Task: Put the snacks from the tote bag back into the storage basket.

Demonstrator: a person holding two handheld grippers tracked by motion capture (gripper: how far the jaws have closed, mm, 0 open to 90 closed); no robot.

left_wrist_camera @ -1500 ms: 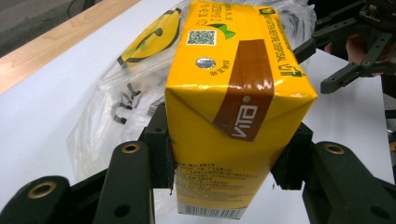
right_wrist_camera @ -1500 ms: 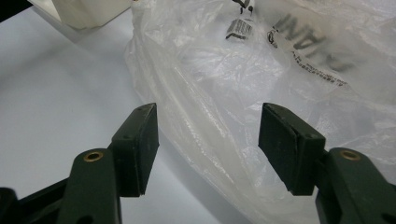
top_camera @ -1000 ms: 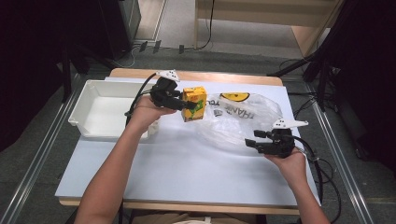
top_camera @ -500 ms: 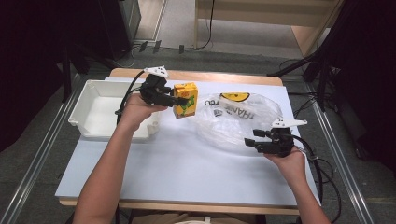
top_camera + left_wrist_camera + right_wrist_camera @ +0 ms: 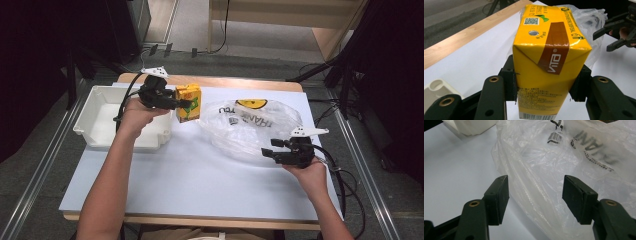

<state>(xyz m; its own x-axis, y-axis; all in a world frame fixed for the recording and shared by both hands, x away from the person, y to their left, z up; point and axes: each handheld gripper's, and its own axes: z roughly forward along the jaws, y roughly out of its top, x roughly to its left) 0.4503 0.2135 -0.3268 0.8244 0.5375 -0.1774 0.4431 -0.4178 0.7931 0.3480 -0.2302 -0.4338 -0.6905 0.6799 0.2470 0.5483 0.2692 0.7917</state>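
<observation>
A yellow drink carton (image 5: 188, 102) with a brown stripe hangs upright just above the table, beside the bin's right wall. My left gripper (image 5: 182, 104) is shut on it. In the left gripper view both pads press the lower sides of the carton (image 5: 544, 57), held by the left gripper (image 5: 546, 85). A crumpled clear plastic bag (image 5: 250, 125) with black print lies to the right of the carton. My right gripper (image 5: 267, 150) stands open at the bag's near right edge. In the right gripper view a fold of the bag (image 5: 564, 157) lies between the spread pads of the right gripper (image 5: 535, 197), untouched.
A white plastic bin (image 5: 100, 115) stands at the table's left, and its corner (image 5: 435, 86) shows in the left gripper view. A white sheet (image 5: 200, 185) covers the table, and a wooden edge (image 5: 240, 84) runs along the far side. Cables trail from both grippers.
My left gripper has carried the carton to the left, away from the bag and closer to the bin. The right gripper has stayed where it was.
</observation>
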